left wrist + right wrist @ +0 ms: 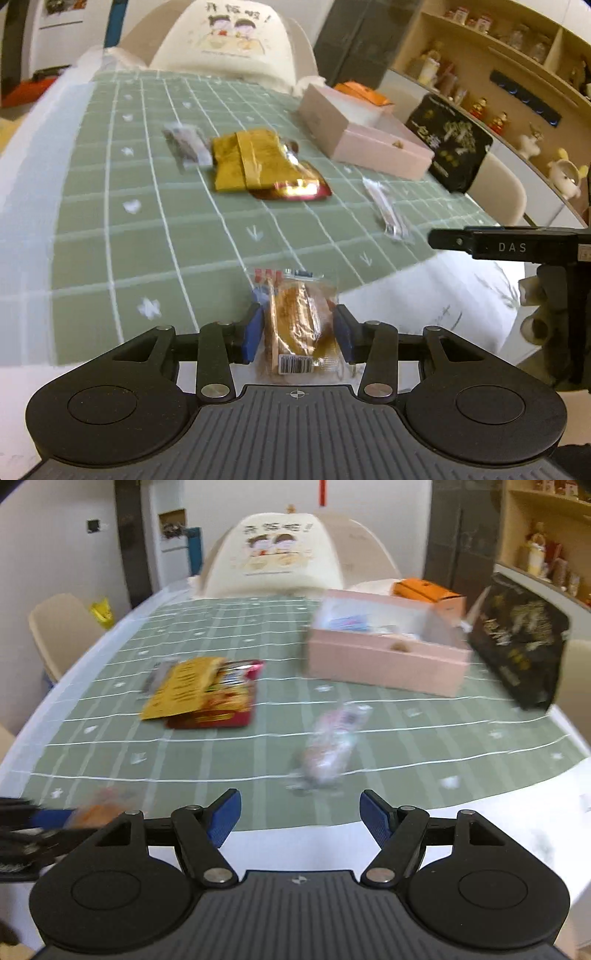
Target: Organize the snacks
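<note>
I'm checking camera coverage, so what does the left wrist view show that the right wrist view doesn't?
Only the left wrist view shows the barcode and orange contents of the clear snack packet sharply, with the left gripper shut on it.

Only the right wrist view shows inside the pink box, where some packets already lie, and the open right gripper.

Both show the green checked tablecloth, the yellow packet lying over a red one, the loose clear packet and the black bag.

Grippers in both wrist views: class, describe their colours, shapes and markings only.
Each black two-finger gripper, left and right, has blue textured pads on its jaws, black linkage arms with silver pivot pins, two round black discs and a ribbed grey centre plate. The right one's side reads "DAS".
</note>
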Demonstrator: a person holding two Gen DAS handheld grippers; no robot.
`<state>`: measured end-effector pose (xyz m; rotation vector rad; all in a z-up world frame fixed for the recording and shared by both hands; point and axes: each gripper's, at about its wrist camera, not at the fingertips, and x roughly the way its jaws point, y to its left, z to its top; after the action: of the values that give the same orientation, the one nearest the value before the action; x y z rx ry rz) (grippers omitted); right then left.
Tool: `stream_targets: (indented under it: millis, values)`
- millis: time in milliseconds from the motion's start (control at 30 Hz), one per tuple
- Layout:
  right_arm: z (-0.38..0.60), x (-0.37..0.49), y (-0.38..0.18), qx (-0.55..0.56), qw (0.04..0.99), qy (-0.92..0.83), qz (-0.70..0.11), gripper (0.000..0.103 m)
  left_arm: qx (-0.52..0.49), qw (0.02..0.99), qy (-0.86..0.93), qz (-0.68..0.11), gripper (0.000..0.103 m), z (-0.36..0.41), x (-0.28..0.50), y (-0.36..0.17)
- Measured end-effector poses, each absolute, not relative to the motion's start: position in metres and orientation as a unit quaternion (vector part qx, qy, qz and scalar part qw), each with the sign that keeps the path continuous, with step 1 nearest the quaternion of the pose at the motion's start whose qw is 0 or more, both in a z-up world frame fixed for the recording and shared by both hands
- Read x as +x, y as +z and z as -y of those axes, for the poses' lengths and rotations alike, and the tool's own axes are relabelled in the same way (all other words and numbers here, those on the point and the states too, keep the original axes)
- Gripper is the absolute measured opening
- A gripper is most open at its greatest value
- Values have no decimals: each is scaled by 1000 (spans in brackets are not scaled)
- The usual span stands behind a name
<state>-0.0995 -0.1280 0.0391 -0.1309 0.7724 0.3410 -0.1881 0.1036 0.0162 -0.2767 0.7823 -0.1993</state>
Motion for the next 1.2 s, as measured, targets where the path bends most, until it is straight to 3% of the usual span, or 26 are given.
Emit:
stream_targets:
  millis: [133, 333, 500, 700, 867, 900, 967, 1000, 1200]
  values:
    - [147, -69, 54, -52, 899, 167, -401, 74, -135, 922, -61, -357, 47, -106, -175, 54]
    - [109, -18, 72, -28, 873, 251, -416, 84, -156, 902, 48, -400, 47, -113, -140, 66]
    - [43, 27, 69, 15, 850, 323, -416, 84, -149, 889, 99, -421, 47, -119, -148, 66]
    - [-71, 66, 38, -89, 828, 371, -410, 78, -144, 877, 130, -440, 47, -120, -163, 72]
    - [-120, 89, 6, -105, 817, 347, -449, 78, -145, 874, 128, -446, 46, -126, -165, 71]
    - [-122, 88, 5, -106, 820, 345, -444, 70, -144, 874, 127, -447, 47, -127, -163, 71]
    - [-124, 72, 6, -125, 809, 371, -439, 44, -147, 873, 123, -449, 47, -129, -161, 69]
    - [-125, 61, 6, -141, 801, 388, -433, 38, -148, 872, 119, -450, 47, -130, -161, 67]
    - [-81, 6, 9, -165, 762, 437, -449, 35, -168, 869, 81, -458, 47, -137, -150, 57]
